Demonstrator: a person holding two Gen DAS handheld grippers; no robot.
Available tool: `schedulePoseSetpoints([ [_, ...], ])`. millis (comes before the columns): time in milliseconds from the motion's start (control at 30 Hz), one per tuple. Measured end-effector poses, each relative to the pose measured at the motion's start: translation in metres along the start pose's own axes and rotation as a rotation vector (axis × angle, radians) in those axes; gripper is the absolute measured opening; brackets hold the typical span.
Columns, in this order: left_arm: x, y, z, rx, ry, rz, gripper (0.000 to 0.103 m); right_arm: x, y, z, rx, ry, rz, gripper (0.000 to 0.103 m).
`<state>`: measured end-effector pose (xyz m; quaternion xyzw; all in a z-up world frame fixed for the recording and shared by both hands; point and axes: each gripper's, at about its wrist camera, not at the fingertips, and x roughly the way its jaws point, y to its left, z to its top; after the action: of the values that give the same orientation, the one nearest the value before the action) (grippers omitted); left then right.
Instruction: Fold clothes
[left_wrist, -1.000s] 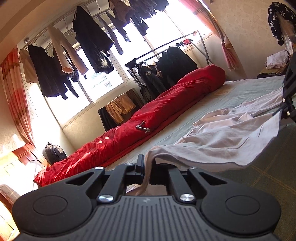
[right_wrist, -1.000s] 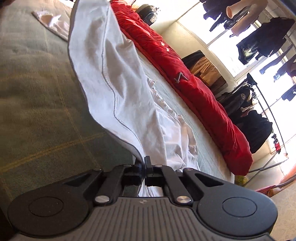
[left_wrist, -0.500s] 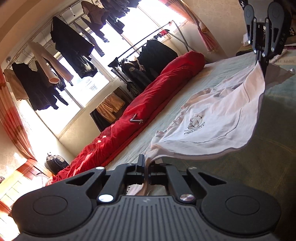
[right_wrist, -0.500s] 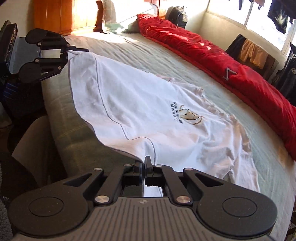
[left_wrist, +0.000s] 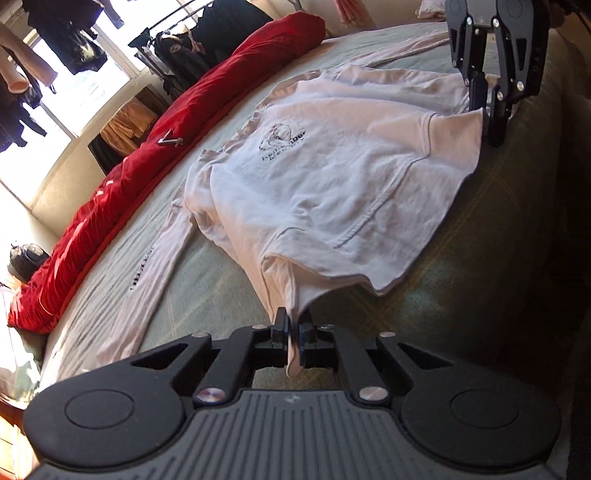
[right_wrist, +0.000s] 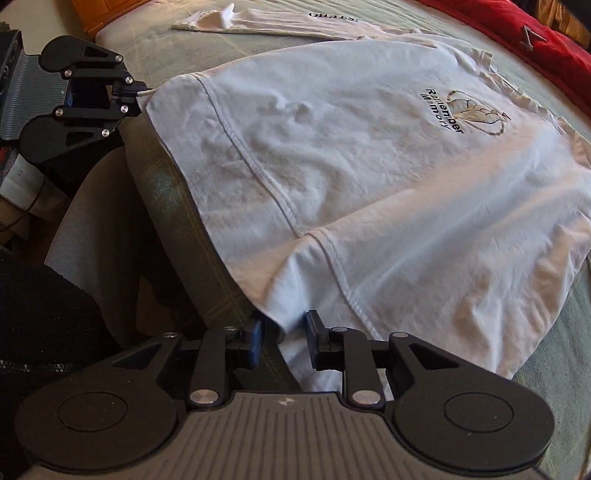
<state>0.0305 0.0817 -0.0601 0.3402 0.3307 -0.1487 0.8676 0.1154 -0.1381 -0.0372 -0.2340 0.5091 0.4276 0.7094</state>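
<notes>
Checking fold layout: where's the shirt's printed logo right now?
On the white shirt spread over the bed, the logo sits upper right in the right wrist view, toward the red quilt.

A bed (left_wrist: 491, 236) with a green checked cover carries the things. A white long-sleeved shirt (left_wrist: 332, 177) lies spread across it, and a red quilt (left_wrist: 155, 147) lies along its far edge.

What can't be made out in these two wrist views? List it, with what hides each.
- White shirt: its right sleeve and far hem run off the right wrist view's edge.
- Left gripper: pads hidden by the shirt corner they pinch, left wrist view.
- Lettering on the long sleeve: too small and skewed, left wrist view.
- Bed: near side lost in shadow.
- Right gripper: jaws opening, hem between; contact unclear.
</notes>
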Motion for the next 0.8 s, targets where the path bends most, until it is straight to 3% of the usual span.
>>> schedulePoseSetpoints([
  [67,-0.009,0.007,-0.008,-0.038,0.020,-0.034,0.012,-0.010,-0.001,-0.003,0.008,-0.019,0.013,0.033],
  [133,-0.022,0.019,-0.013,-0.092,0.022,-0.060,0.011,-0.025,-0.003,-0.007,0.022,-0.052,0.016,0.041],
  [267,-0.053,0.065,-0.006,-0.267,-0.066,-0.139,0.012,-0.059,-0.019,-0.021,0.100,-0.160,0.007,0.047],
  [400,-0.054,0.111,0.015,-0.454,-0.173,-0.135,0.018,-0.085,-0.043,-0.026,0.207,-0.285,-0.031,0.050],
  [467,-0.033,0.132,0.028,-0.549,-0.190,-0.148,0.034,-0.092,-0.056,-0.025,0.271,-0.347,-0.047,0.050],
  [533,0.001,0.152,0.038,-0.659,-0.186,-0.176,0.039,-0.097,-0.070,-0.026,0.344,-0.409,-0.044,0.052],
  [700,0.101,0.184,0.038,-0.932,-0.096,-0.272,0.038,-0.090,-0.095,-0.030,0.494,-0.528,-0.016,0.054],
  [800,0.146,0.190,0.033,-1.008,-0.061,-0.289,0.037,-0.076,-0.102,-0.033,0.556,-0.557,-0.055,0.056],
])
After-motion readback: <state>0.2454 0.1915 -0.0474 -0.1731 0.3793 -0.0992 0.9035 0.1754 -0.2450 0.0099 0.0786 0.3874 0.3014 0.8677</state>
